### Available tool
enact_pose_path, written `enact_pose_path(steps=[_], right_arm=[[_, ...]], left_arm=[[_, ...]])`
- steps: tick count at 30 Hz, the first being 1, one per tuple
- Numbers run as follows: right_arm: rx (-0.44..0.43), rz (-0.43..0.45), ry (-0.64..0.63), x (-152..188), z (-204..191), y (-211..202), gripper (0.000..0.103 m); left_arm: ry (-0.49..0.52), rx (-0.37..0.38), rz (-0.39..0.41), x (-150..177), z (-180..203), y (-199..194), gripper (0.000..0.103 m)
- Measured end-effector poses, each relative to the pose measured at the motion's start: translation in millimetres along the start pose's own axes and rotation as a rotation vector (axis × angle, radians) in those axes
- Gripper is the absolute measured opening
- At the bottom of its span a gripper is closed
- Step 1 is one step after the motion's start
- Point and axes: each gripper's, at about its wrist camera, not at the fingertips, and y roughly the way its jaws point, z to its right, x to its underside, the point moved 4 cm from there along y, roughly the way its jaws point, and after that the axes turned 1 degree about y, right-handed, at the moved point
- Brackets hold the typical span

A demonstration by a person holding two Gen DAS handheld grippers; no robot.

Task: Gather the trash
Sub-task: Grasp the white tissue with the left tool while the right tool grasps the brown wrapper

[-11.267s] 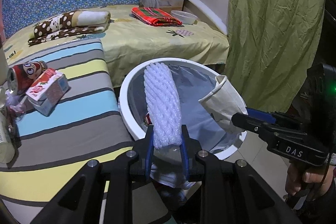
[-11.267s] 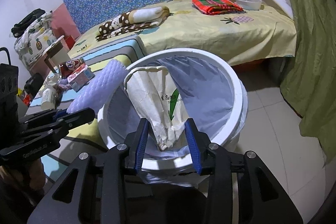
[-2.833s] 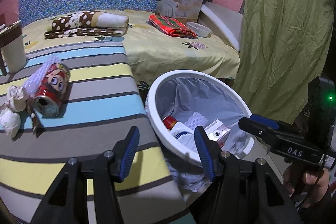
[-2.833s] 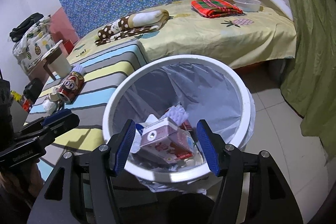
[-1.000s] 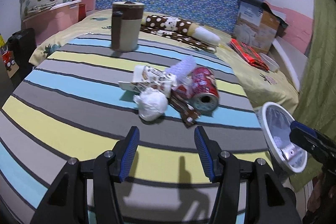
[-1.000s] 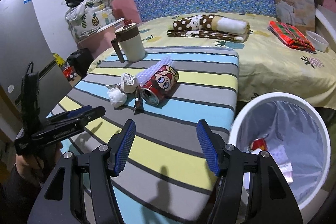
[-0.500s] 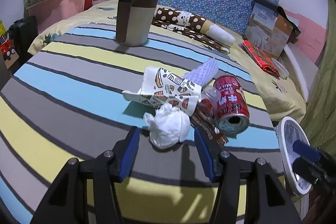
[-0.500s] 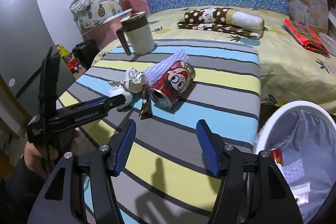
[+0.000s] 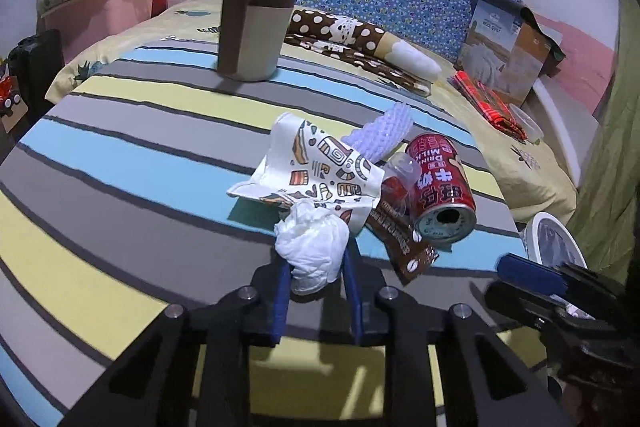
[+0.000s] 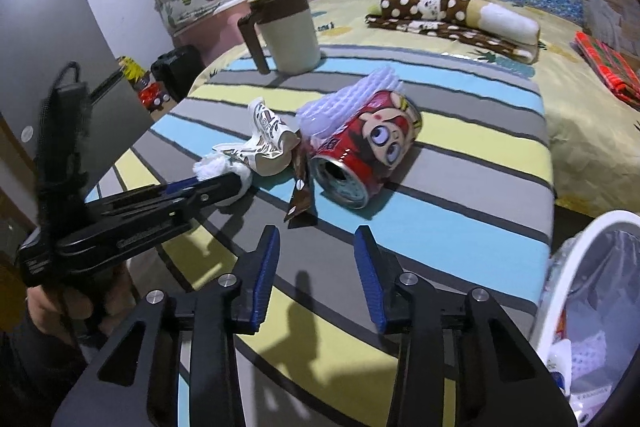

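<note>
Left gripper (image 9: 316, 267) fingers pinched on the crumpled white tissue (image 9: 312, 247) on the striped counter (image 9: 120, 163); right gripper (image 10: 316, 267) fingers spread, empty. Just beyond: printed paper cup (image 9: 320, 171), brown wrapper (image 9: 404, 239), red milk can (image 9: 440, 191). Farther: lidded mug (image 9: 254, 27).

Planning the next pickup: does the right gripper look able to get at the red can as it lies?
Probably yes. The right gripper is open and the red can lies just ahead; only the brown wrapper sits beside the path.
</note>
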Motion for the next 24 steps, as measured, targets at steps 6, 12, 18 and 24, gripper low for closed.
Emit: enact_pose_path(steps=[6,12,18,24], right_arm=[[-0.017,-0.032,-0.017,-2,-5,11,0.036],[-0.029,-0.041,-0.029,-9,-9,24,0.036],[-0.021,-0.065,-0.045,-13,-12,40,0.024],[-0.01,-0.061,-0.036,-12,-10,39,0.006]], left_arm=[[-0.017,0.006,-0.003,8,-9,-8,0.025],[-0.015,0.016,-0.009,13,-10,-11,0.025],[-0.002,0.023,-0.01,15,-10,-12,0.025],[0.002,0.026,-0.01,16,-10,-12,0.025]])
